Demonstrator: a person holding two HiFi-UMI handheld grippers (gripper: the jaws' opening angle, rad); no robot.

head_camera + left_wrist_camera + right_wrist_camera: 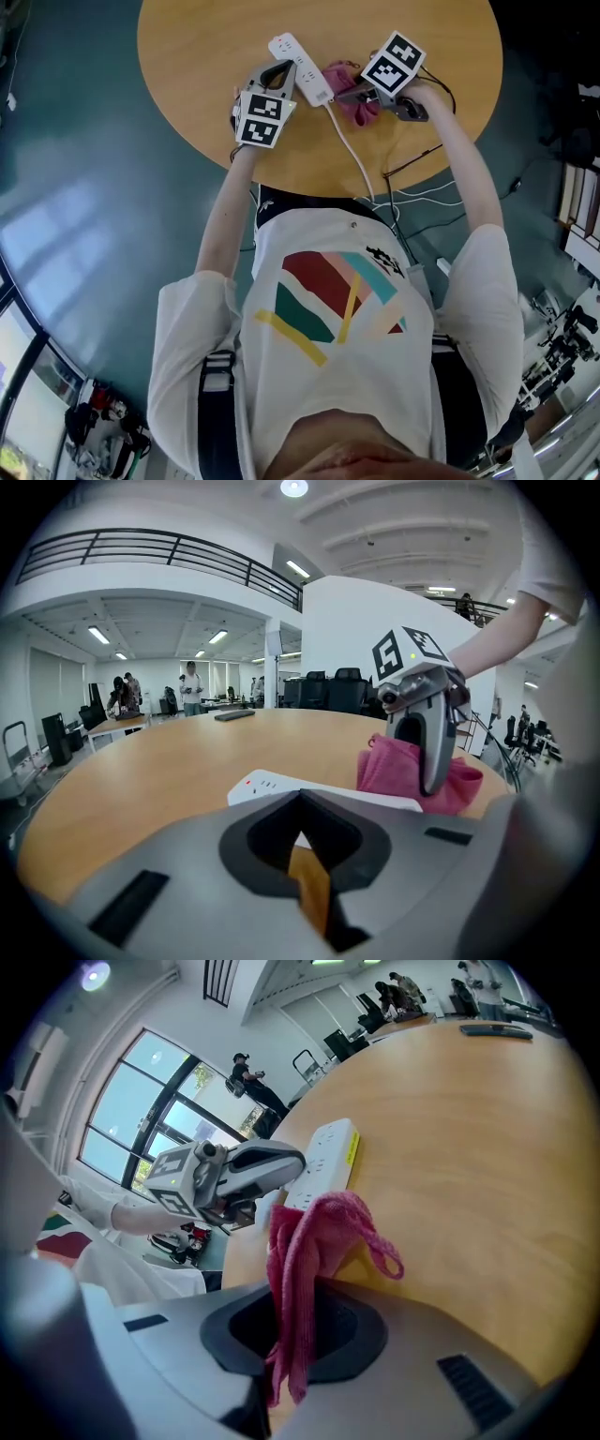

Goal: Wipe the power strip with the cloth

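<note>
1. Wooden and round, the counter [187, 47] carries a white power strip [302, 67], which lies slantwise near the edge closest to the person.
2. A white cable [354, 155] runs from the strip's near end across the wood and over the counter's edge.
3. The left gripper [278, 71] sits at the strip's left side. Its fingers are clenched together with nothing between them, and their tips are just beside the strip's casing. Whether they touch it cannot be told.
4. In the left gripper view the strip lies right past those closed tips, with a small red light at its end.
5. The right gripper [354, 92] is on the strip's other side, fingers clamped on a pink cloth [349, 86].
6. In the right gripper view the cloth is bunched and stands up out of the fingers, with one loose loop drooping to the right.
7. The cloth's lower folds rest on the counter close against the strip's right side, near its cable end.
8. The two grippers face each other across the strip, near each other.
</note>
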